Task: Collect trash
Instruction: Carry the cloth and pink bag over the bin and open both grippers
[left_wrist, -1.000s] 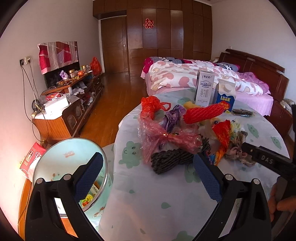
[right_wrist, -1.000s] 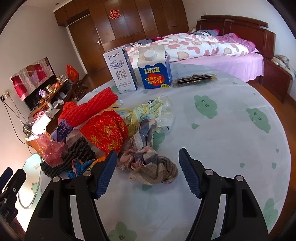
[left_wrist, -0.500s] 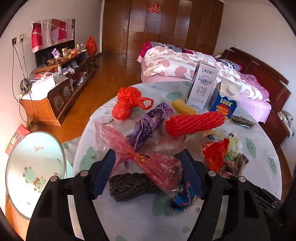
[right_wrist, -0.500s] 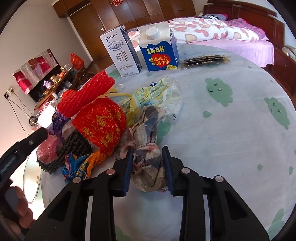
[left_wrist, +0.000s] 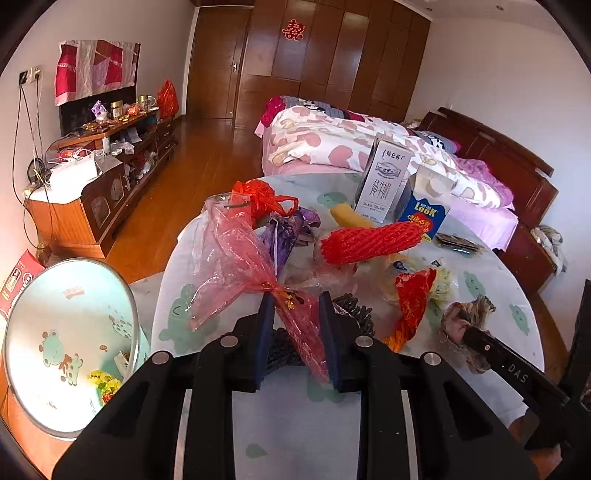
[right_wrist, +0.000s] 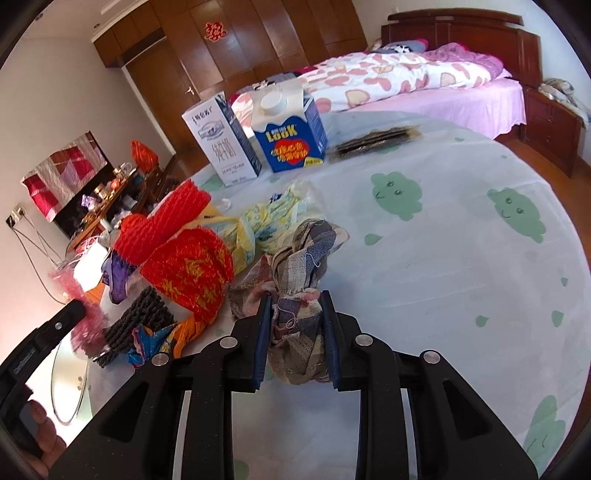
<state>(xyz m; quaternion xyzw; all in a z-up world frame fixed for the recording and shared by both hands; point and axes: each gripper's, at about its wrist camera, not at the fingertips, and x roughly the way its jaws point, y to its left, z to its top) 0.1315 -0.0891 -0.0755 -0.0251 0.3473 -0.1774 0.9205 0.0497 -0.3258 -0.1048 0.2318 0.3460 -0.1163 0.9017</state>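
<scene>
On the round table lies a heap of trash. My left gripper is shut on the knotted neck of a red cellophane bag, which rises out of the heap. A checked cloth bundle sits between the pads of my right gripper; its jaws are closing and the pads press on the cloth. Beside them lie a red foam net, a red bag with gold print, a black foam net and a purple wrapper.
A pale round bin with some wrappers inside stands off the table's left edge. Two milk cartons and a dark flat packet sit at the far side. A bed lies behind, a low cabinet on the left.
Both grippers went from wide open to shut. The left one moved forward over the heap and closed on the red cellophane bag. The right one closed on the checked cloth.
</scene>
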